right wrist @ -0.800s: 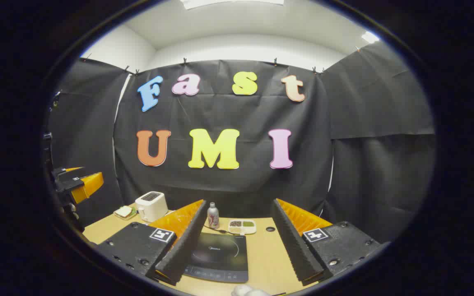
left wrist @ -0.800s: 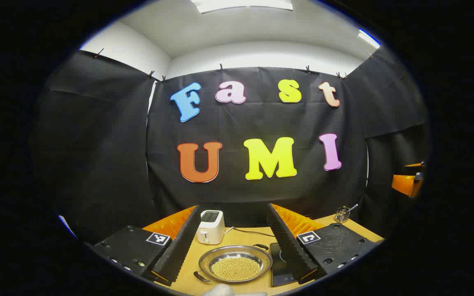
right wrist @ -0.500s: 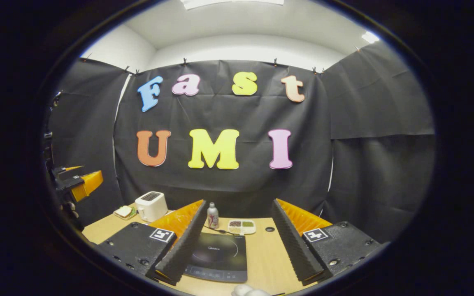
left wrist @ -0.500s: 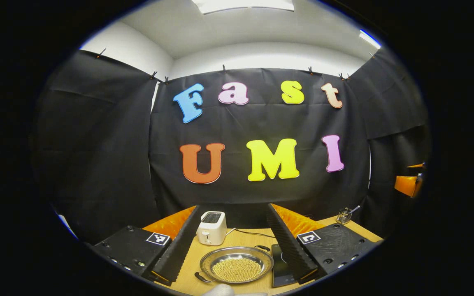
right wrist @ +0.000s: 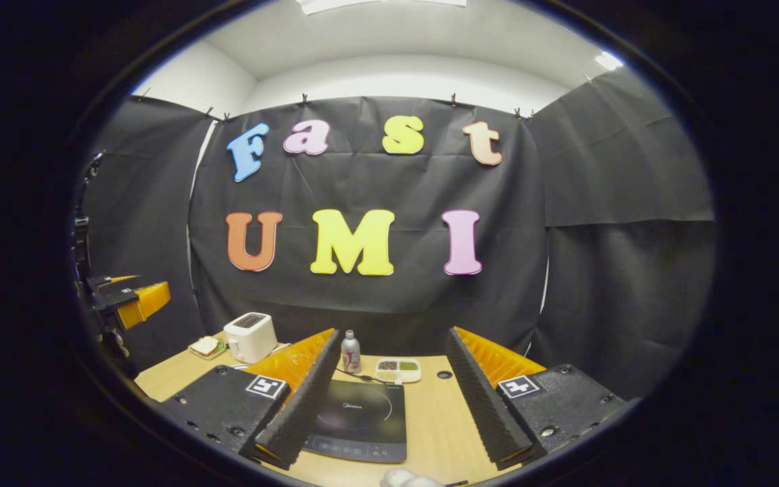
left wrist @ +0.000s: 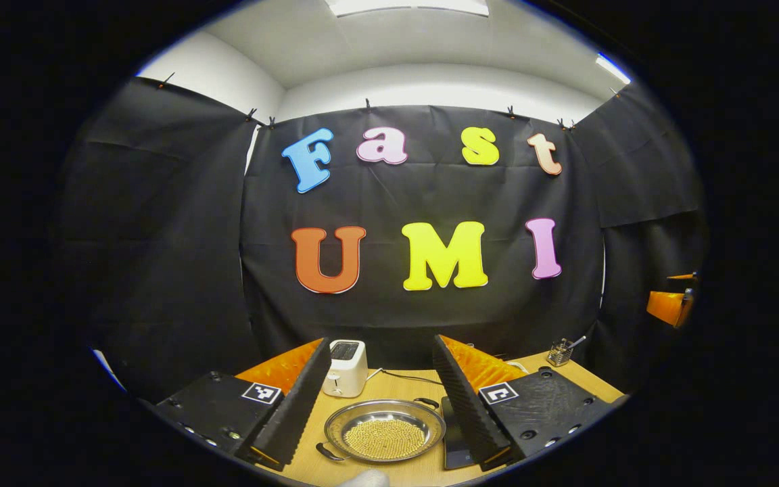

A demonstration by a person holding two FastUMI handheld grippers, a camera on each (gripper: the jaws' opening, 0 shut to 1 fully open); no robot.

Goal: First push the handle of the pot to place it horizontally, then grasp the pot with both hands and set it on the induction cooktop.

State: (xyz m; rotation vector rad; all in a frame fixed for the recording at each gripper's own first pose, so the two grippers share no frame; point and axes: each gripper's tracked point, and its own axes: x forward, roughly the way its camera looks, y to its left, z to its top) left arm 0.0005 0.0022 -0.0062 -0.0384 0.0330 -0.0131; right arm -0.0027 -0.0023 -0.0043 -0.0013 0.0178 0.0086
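Wooden table [left wrist: 389,389]: we hold the left gripper [left wrist: 381,399] wide above the pot [left wrist: 384,431], the right gripper [right wrist: 393,392] wide above the induction cooktop [right wrist: 359,419], ready to push.

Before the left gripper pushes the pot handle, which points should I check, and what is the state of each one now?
1. Left gripper open, nothing between the fingers: ok.
2. Right gripper open, nothing held: ok.
3. Pot flat on the wooden table, holding small yellow beads: ok.
4. Pot handles placed horizontally: not ok; the near handle points near-left and the far handle far-right, a diagonal line.
5. Induction cooktop bare on top, ready for the pot: ok.
6. Cooktop switched off: cannot tell.
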